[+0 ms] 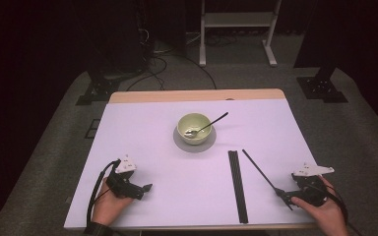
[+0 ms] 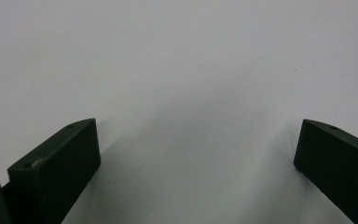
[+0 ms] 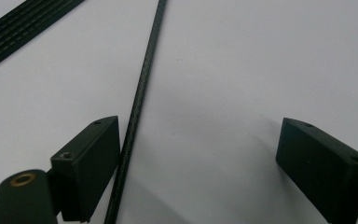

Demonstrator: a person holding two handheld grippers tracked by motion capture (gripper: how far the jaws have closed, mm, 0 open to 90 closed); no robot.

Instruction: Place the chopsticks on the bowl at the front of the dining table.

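Right gripper [image 3: 200, 154] spread wide, gripping nothing, straddling the near end of the lone black rod [image 3: 140, 93], which hugs the one jaw (not centred). Long axis running away, up toward the bowl [image 1: 194, 128]. Left gripper [image 1: 142, 189] likewise agape, well apart.

R gripper [image 3: 200, 154] jaws wide | black rod [image 3: 142, 93] beside one jaw | rod bundle [image 3: 23, 32] far corner

Left hand [image 1: 109, 205] grips the left gripper [image 1: 145, 189], jaws spread wide, pointing toward the right gripper [image 1: 281, 194]. Right hand [image 1: 325, 212] holds that one low, jaws wide apart, aimed back toward the left gripper.
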